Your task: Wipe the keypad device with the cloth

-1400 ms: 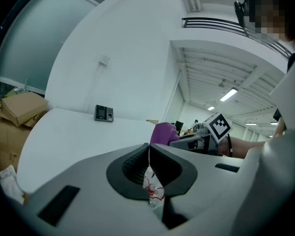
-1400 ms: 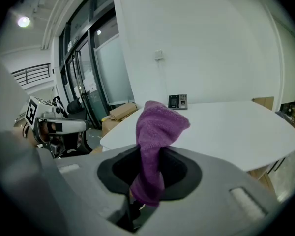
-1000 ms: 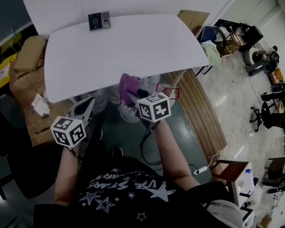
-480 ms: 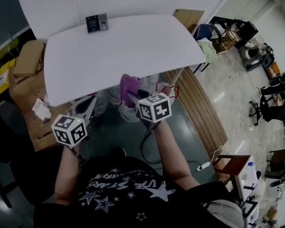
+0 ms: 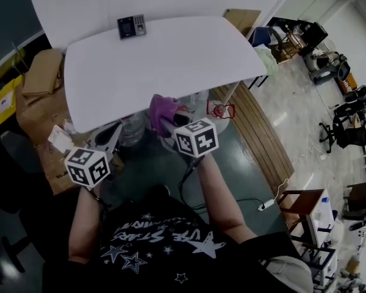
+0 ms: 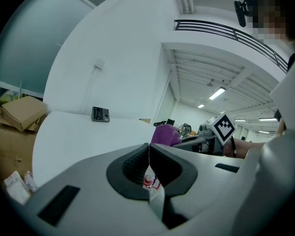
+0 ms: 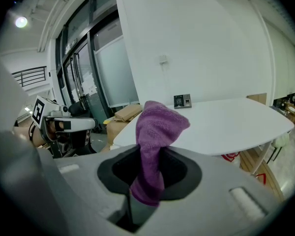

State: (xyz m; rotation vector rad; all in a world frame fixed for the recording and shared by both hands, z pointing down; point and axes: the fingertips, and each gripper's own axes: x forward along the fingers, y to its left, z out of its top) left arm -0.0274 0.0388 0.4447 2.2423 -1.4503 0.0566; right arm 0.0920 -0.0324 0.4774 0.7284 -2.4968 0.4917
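Note:
The dark keypad device [image 5: 131, 26] stands at the far edge of the white table [image 5: 171, 60], against the wall; it also shows small in the left gripper view [image 6: 100, 114] and the right gripper view [image 7: 182, 101]. My right gripper [image 5: 163, 122] is shut on a purple cloth [image 5: 163, 108], held off the near table edge; the cloth [image 7: 155, 136] sticks up between its jaws. My left gripper [image 5: 113, 138] hangs lower left, below the table's near edge, its jaws shut with nothing in them [image 6: 148, 154].
Cardboard boxes [image 5: 39, 78] stand left of the table. A wooden panel [image 5: 256, 133] lies on the floor at the right, with chairs and clutter [image 5: 348, 115] beyond. A red-printed bag [image 5: 219, 110] and cables lie under the table's near edge.
The view has shifted slightly; both grippers keep nearly the same places, with the cloth still held in the right one.

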